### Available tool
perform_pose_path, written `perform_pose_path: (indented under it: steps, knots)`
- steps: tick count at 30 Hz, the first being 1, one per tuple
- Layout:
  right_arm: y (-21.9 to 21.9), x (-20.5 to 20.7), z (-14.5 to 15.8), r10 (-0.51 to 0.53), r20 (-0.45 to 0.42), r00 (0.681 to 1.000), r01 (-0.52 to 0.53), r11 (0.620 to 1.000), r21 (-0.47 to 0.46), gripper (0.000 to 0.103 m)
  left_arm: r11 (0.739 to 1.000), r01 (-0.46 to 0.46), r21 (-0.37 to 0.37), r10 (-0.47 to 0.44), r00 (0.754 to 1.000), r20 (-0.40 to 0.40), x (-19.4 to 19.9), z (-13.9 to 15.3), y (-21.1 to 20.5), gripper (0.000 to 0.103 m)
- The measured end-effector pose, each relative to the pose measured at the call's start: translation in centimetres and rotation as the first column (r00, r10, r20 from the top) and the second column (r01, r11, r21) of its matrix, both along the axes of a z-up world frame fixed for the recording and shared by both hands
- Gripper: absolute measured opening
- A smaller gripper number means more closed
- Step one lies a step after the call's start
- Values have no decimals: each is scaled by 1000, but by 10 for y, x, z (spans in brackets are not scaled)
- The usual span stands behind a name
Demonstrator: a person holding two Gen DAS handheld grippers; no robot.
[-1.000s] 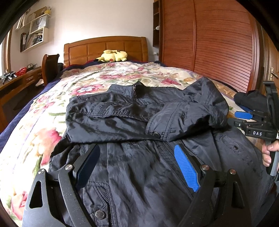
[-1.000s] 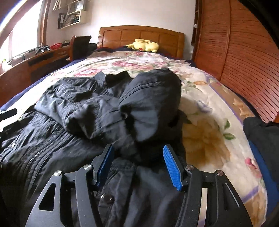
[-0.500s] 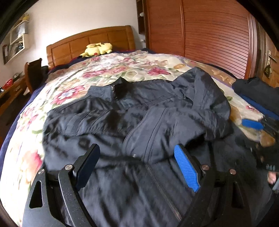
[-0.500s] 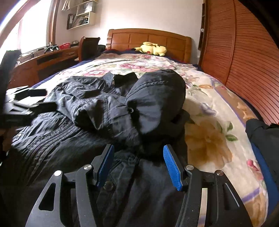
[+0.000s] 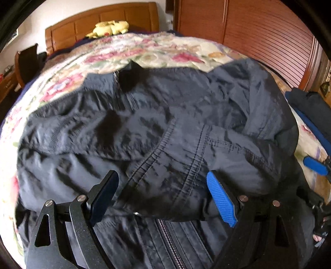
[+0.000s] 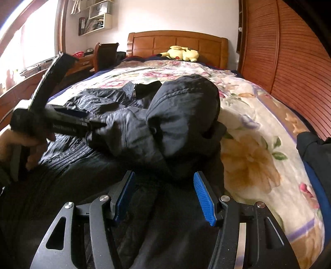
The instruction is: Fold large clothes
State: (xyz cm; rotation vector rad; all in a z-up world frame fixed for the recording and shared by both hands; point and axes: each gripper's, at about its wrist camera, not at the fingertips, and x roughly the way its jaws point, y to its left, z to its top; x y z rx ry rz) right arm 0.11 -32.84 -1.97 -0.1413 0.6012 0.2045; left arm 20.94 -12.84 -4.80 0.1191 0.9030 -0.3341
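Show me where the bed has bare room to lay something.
Bare quilt lies between the jacket and the wardrobe, and between the collar and the plush. The near right edge is crowded by dark clothes.

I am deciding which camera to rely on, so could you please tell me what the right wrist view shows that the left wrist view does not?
Only the right wrist view shows the window, the wall shelves and the hand holding the left tool.

Only the left wrist view shows the jacket's lower zipper close up.

Both show the dark jacket on the floral bedspread, the yellow plush toy and the headboard.
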Motion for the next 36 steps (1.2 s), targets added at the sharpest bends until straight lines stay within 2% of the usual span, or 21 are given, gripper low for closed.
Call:
perform_pose_path:
  steps: [4, 5, 7, 9, 10, 12, 15, 17, 19, 23, 29, 36]
  knots:
    - [3, 0, 0, -5, 4, 1000, 5, 1000, -5, 60, 1000, 0, -26, 0, 1000, -28, -6, -4, 1, 83]
    - [4, 0, -1, -4, 3, 1000, 4, 1000, -4, 60, 999, -5, -32, 4, 999, -40, -6, -4, 2, 79]
    - [4, 1, -1, 0, -2, 1000, 0, 1000, 4, 60, 999, -2, -34, 1, 999, -47, -8, -4, 5, 67]
    - [2, 1, -1, 0, -4, 1000, 1, 1000, 13, 60, 998, 30, -60, -34, 997, -66, -14, -2, 5, 39]
    - [1, 1, 0, -1, -3, 1000, 1, 1000, 17, 60, 997, 43, -58, -46, 997, -66, -18, -1, 4, 34]
    - [0, 0, 0, -3, 1, 1000, 3, 1000, 25, 60, 997, 73, -33, -75, 996, -46, -28, 3, 0, 13]
    - [-1, 1, 1, -11, 6, 1000, 11, 1000, 29, 60, 997, 73, 20, -73, 997, 35, -52, 19, -1, 10]
    - [0, 1, 1, -15, 8, 1000, 15, 999, 29, 60, 998, 55, 29, -58, 994, 95, -65, 34, 5, 9]
    - [1, 0, 1, -16, 11, 1000, 16, 999, 32, 60, 998, 17, 53, -26, 984, 179, -81, 54, 16, 9]
    - [4, -4, 5, -20, 19, 1000, 19, 999, 48, 60, 996, -60, 71, 37, 958, 284, -104, 82, 43, 9]
    - [14, -18, 20, -22, 33, 999, 20, 998, 59, 60, 990, -130, 60, 103, 940, 325, -119, 91, 87, 9]
    - [22, -46, 34, -2, 56, 998, -1, 998, 61, 60, 991, -121, 65, 97, 953, 286, -141, 68, 97, 9]
